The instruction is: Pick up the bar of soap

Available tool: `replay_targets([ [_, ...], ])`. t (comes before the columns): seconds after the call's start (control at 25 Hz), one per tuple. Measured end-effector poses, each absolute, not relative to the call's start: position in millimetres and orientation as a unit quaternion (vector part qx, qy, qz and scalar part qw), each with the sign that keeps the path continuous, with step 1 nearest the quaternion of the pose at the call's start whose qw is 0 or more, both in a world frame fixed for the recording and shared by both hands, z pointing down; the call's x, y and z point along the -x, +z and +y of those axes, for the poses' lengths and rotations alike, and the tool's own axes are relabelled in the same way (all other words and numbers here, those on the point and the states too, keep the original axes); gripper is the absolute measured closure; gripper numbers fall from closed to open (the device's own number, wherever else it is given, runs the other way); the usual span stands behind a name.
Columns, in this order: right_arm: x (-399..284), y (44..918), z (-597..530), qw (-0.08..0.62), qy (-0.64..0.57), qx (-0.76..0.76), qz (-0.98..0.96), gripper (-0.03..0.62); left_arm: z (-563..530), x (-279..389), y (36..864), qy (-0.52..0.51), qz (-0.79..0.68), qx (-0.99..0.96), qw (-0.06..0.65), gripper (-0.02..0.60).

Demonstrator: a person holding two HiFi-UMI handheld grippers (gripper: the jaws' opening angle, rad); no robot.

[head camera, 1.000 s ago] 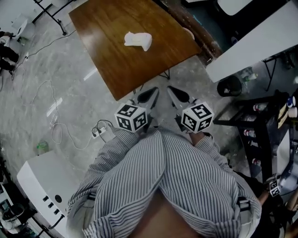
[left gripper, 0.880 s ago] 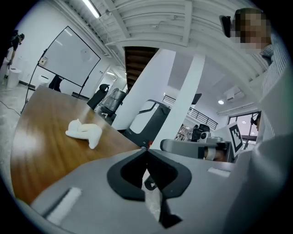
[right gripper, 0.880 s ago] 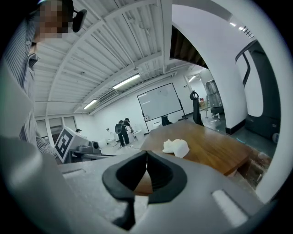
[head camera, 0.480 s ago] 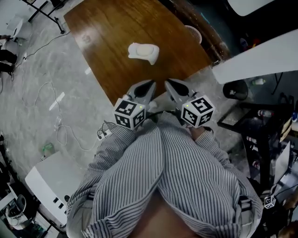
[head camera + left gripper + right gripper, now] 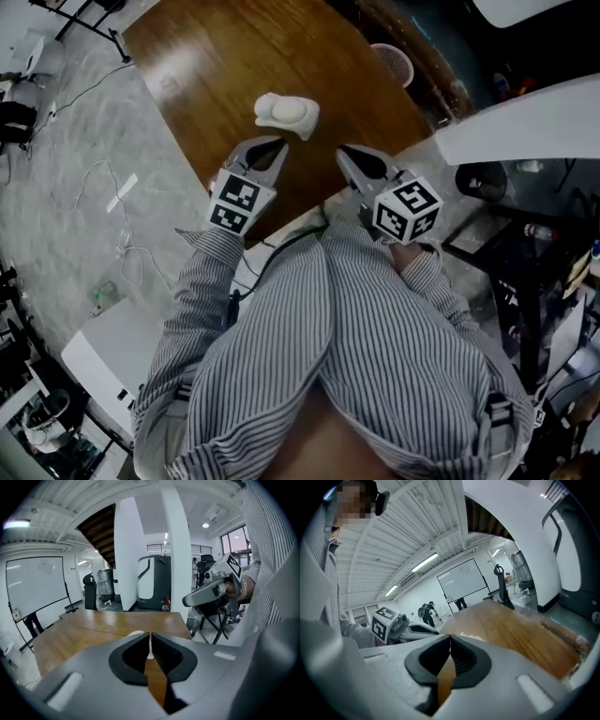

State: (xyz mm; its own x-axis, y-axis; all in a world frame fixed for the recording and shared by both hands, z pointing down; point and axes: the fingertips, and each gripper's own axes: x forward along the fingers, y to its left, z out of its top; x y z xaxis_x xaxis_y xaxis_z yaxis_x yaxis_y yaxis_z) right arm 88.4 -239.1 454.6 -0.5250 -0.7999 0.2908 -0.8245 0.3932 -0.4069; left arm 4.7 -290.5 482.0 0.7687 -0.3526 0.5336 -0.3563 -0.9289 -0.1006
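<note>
Soap [image 5: 286,114] lies on the desk [image 5: 216,56] toward its near corner, clear of both grippers. The left gripper [image 5: 275,150] points at it from just short, fingers closed to a hairline and empty. The right gripper [image 5: 347,157] hangs alongside, fingers shut on nothing. This looks like an approach: the left seems lined up to take it but must open first.

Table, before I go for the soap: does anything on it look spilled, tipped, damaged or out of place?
Nothing stands out. The soap lies flat on a white base on the table, clear of the edges. No spill or damage shows.
</note>
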Motion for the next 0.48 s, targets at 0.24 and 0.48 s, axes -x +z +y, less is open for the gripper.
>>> replay_targets([
  [0.24,-87,478,-249,0.040,0.289,-0.424,-0.857,0.591,-328,-19,503,0.376,-0.132,-0.915,-0.063,0.462],
  [0.48,-89,483,-254,0.019,0.309,-0.385,-0.870,0.591,-350,-31,530,0.477,0.032,-0.860,-0.176,0.380],
])
